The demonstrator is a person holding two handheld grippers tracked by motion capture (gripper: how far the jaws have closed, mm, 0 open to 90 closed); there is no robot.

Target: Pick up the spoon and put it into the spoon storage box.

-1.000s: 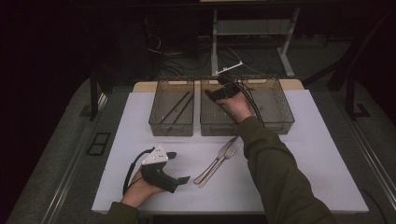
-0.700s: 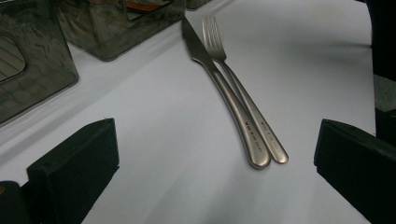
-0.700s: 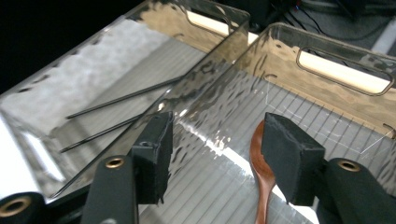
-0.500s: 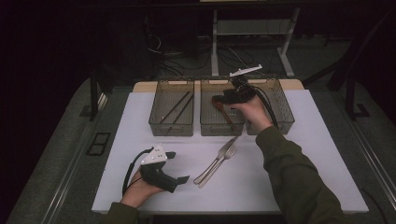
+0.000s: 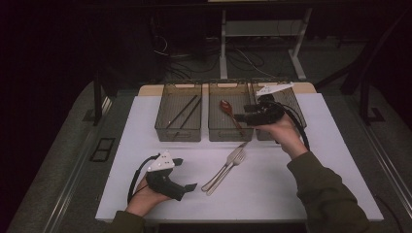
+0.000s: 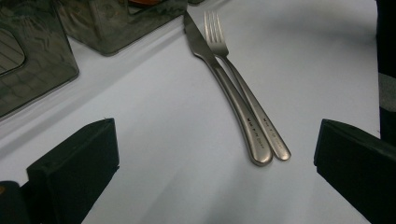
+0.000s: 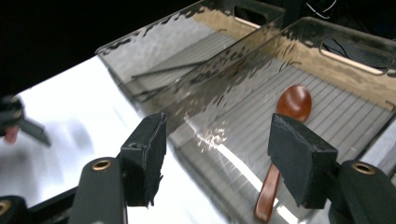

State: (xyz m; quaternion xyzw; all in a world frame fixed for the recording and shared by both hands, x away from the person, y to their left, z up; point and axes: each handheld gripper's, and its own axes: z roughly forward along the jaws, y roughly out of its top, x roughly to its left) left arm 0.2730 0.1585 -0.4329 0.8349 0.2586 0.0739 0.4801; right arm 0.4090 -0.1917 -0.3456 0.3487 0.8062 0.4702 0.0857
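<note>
trays, three, smoked clear plastic, in a row along the 12 o'clock edge of the white table (image 5: 145, 126), listed left to right.

left tray (image 5: 179, 118): holds two dark chopsticks (image 5: 184, 110) lying slantwise.

middle tray (image 5: 228, 114): holds a brown wooden spoon (image 5: 230, 112), bowl toward 11 o'clock, handle toward 5 o'clock. in the right gripper view the spoon (image 7: 285, 140) lies on the ribbed tray floor, seen between and beyond the two jaws.

right tray (image 5: 291, 104): largely hidden behind the right hand and its tool; contents cannot be told.

left gripper (image 5: 187, 186): at 7 o'clock on the table, held in the left hand (image 5: 143, 196), resting low near the table's front edge, jaws spread wide with nothing between them, pointing toward 3 o'clock.

fork (image 6: 245, 91) and knife (image 6: 224, 81): side by side, touching along their handles, on bare table at centre, tips toward 1 o'clock just short of the middle tray's near wall. they lie ahead of the left gripper's jaws, apart from them.

right gripper (image 5: 245, 116): held in the right hand (image 5: 284, 128) over the near part of the middle and right trays, jaws parted and empty, pointing toward 9 o'clock above the spoon handle. its cable loops down past the wrist.
</note>
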